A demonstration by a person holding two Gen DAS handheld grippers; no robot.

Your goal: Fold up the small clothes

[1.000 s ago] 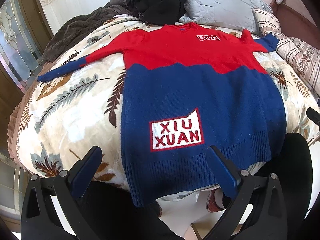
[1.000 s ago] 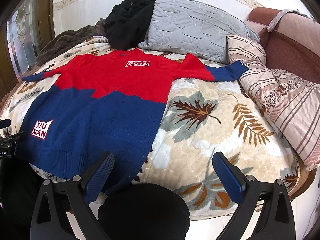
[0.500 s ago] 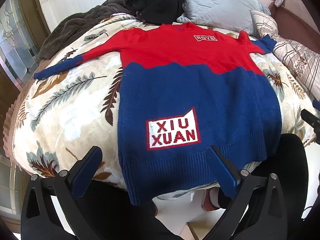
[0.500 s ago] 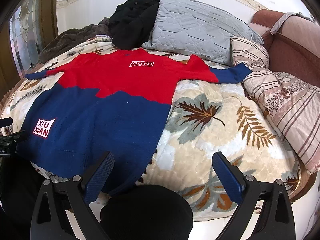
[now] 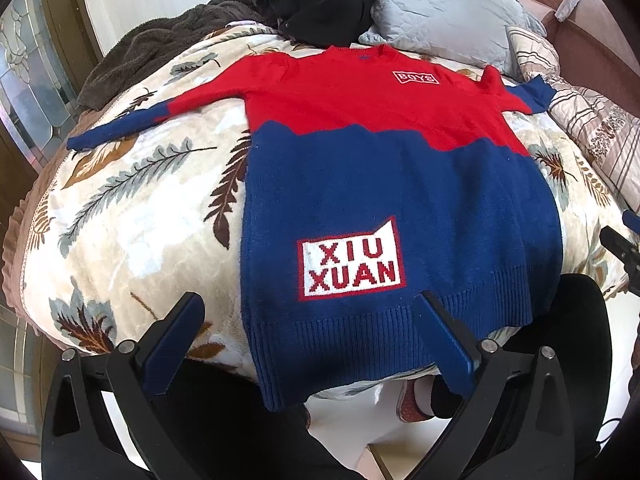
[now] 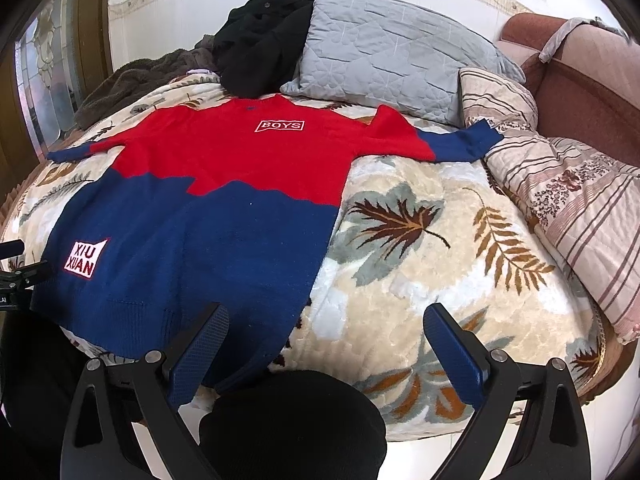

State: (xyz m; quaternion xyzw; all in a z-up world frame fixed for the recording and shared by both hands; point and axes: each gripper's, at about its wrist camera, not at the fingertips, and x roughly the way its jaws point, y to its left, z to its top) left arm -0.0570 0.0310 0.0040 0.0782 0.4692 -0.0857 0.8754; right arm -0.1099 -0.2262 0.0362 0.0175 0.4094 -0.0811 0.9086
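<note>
My left gripper (image 5: 308,340) hangs wide open over the sweater (image 5: 400,184), its hem spilling off the bed edge just ahead. My right gripper (image 6: 326,344) gapes too, hem corner by its left finger. Bare blanket (image 6: 420,264) ahead; pillows (image 6: 384,60) beyond. Sweater has drifted slightly nearer.

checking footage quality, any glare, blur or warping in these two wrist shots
Left wrist view: sharp, XIU XUAN patch on the sweater readable, heavy fisheye bending at the edges, bright window glare top. Right wrist view: equally sharp, BOYS label legible, the bedspread evenly lit, dark corner vignetting.
</note>
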